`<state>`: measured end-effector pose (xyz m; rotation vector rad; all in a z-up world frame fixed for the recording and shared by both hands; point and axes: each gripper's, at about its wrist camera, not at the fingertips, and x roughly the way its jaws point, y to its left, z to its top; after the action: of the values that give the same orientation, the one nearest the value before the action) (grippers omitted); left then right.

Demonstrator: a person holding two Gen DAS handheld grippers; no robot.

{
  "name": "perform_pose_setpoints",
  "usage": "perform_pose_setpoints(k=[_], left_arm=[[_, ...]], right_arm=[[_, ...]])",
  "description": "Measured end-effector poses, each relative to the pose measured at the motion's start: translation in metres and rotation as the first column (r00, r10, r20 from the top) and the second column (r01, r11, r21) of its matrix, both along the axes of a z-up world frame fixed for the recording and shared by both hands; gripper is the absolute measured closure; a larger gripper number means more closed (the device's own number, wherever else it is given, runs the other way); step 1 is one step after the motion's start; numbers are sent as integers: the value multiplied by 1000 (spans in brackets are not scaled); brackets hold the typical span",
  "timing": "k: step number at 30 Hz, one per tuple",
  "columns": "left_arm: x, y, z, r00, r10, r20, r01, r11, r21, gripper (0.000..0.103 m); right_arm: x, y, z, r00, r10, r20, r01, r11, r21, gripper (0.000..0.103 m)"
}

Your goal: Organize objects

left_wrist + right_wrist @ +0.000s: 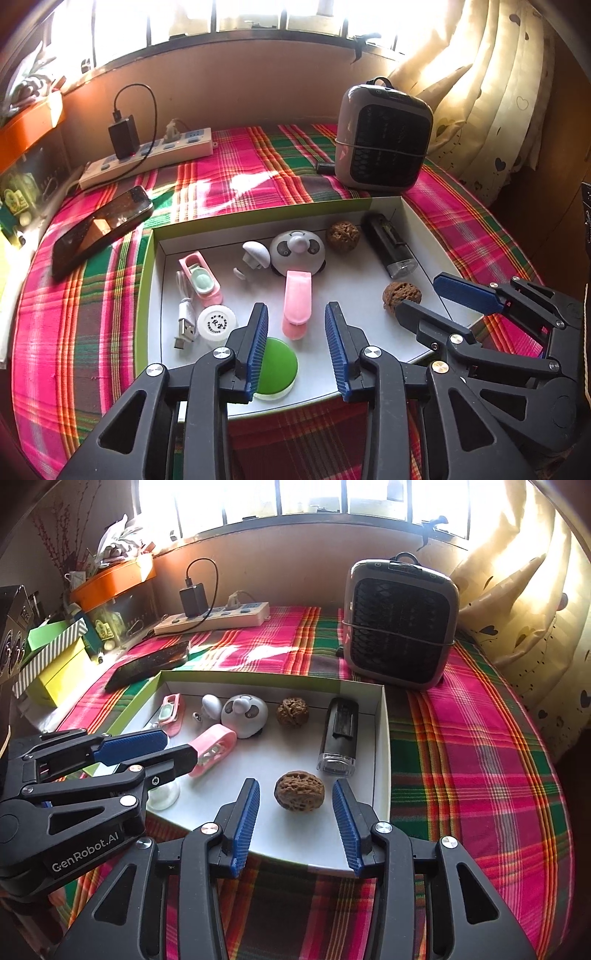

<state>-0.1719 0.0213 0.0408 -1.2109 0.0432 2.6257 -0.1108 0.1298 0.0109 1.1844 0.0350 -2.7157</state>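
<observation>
Brown wrinkled walnut [299, 790]: lying in the shallow white cardboard tray [383, 738], near corner.
Right gripper [295, 821]: jaws apart, flanking walnut, not touching.
Left gripper [296, 345]: jaws apart, empty, above green round lid [279, 363].

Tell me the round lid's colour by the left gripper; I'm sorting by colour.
Green, on a white base: the round lid shows best in the left wrist view.

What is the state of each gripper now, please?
Left gripper: open, holding nothing; round green lid under it.
Right gripper: open, brown wrinkled walnut lies free between its jaws.
</observation>
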Motion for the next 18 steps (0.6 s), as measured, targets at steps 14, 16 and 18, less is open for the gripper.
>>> perform_pose_setpoints(k=[14, 16, 18], left_arm=[[53, -17, 16, 994, 82, -68, -83, 996, -20, 70], [61, -20, 16, 993, 91, -70, -92, 996, -14, 70], [67, -21, 14, 993, 96, -69, -97, 995, -20, 70]], right_arm=[[35, -7, 10, 999, 12, -30, -12, 1000, -2, 57], [41, -10, 11, 999, 17, -37, -17, 1000, 9, 57], [47, -11, 9, 999, 22, -35, -21, 1000, 9, 57]])
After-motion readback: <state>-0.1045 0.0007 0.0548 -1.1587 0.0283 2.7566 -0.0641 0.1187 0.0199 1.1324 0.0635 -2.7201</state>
